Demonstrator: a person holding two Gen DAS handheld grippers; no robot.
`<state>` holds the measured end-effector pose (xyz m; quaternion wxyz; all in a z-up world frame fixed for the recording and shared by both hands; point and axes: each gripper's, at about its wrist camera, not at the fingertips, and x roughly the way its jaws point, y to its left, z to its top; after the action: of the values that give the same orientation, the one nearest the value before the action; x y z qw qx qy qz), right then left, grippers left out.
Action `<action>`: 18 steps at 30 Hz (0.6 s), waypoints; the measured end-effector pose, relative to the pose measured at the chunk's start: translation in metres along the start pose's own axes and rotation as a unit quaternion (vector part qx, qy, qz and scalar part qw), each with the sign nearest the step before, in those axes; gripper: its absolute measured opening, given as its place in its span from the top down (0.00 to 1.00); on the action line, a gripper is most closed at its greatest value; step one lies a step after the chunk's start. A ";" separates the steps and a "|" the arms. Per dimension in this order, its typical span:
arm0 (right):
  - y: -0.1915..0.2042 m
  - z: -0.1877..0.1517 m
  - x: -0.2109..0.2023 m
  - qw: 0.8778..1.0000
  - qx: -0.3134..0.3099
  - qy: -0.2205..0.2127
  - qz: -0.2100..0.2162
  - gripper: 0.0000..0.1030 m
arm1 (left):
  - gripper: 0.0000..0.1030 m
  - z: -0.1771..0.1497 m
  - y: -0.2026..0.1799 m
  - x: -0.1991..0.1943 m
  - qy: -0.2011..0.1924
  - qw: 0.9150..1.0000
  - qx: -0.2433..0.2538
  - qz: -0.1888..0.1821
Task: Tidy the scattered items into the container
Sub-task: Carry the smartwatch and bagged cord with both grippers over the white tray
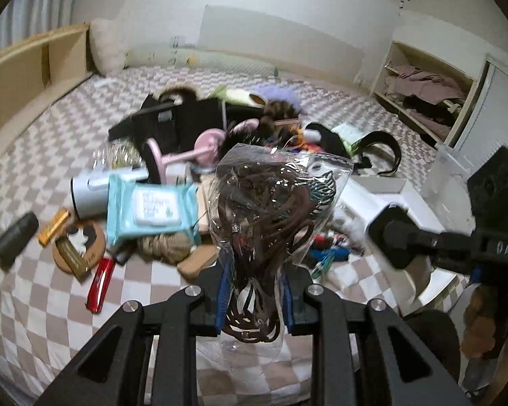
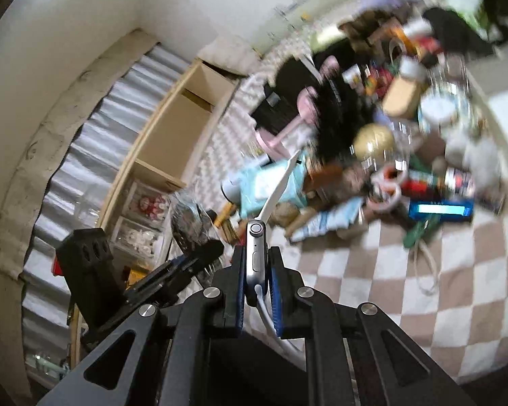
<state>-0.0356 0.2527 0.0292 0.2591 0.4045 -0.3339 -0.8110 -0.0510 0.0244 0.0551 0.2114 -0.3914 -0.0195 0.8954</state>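
Left gripper (image 1: 254,291) pinches a clear bag of brown hair bands (image 1: 264,209). Right gripper (image 2: 256,270) clamps what looks like a smartwatch (image 2: 256,253), white strap (image 2: 277,189) trailing above the checkered bedding (image 2: 423,304).

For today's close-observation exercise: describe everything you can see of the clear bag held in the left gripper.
The bag is clear, crinkly plastic with glossy highlights, stuffed with brown looped hair bands and a teal leaf-shaped clip near its upper right. It stands roughly upright, lifted above the checked bedcover, its lower part pinched between the blue pads of the left gripper, with a little plastic hanging below them. Nothing else visibly touches it.
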 end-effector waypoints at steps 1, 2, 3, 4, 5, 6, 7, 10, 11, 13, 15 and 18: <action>0.005 0.007 -0.009 1.000 -0.009 -0.009 -0.004 0.86 | 0.76 0.004 -0.005 -0.003 -0.005 1.000 0.004 -0.001; 0.008 0.012 -0.017 1.000 -0.015 -0.017 -0.007 0.86 | 0.76 0.009 -0.010 -0.006 -0.012 1.000 0.008 -0.002; 0.011 0.017 -0.024 0.999 -0.020 -0.025 -0.009 0.86 | 0.76 0.012 -0.015 -0.007 -0.017 1.000 0.011 -0.003; 0.013 0.021 -0.033 0.999 -0.025 -0.032 -0.013 0.86 | 0.76 0.016 -0.020 -0.009 -0.022 1.000 0.013 -0.005; 0.015 0.026 -0.041 0.999 -0.029 -0.040 -0.017 0.86 | 0.76 0.020 -0.027 -0.010 -0.027 0.999 0.016 -0.010; 0.016 0.032 -0.052 0.998 -0.032 -0.049 -0.023 0.86 | 0.76 0.024 -0.034 -0.011 -0.032 0.999 0.018 -0.015; 0.016 0.037 -0.063 0.997 -0.035 -0.058 -0.029 0.86 | 0.76 0.028 -0.041 -0.012 -0.035 0.999 0.022 -0.019; 0.016 0.048 -0.090 0.995 -0.043 -0.080 -0.049 0.86 | 0.76 0.038 -0.061 -0.012 -0.043 0.998 0.032 -0.029; 0.015 0.052 -0.099 0.994 -0.046 -0.087 -0.056 0.86 | 0.76 0.041 -0.068 -0.010 -0.045 0.998 0.036 -0.033; 0.013 0.059 -0.118 0.991 -0.050 -0.101 -0.074 0.86 | 0.76 0.048 -0.085 -0.007 -0.047 0.997 0.041 -0.044; 0.007 0.064 -0.135 0.989 -0.050 -0.112 -0.088 0.86 | 0.76 0.054 -0.103 -0.002 -0.048 0.996 0.048 -0.056; -0.004 0.069 -0.159 0.985 -0.048 -0.127 -0.108 0.86 | 0.76 0.061 -0.126 0.005 -0.048 0.995 0.057 -0.069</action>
<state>-0.0080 0.3882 0.1346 0.1442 0.3189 -0.2793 -0.8942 -0.0512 0.1487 0.1191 0.2932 -0.3326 -0.0053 0.8963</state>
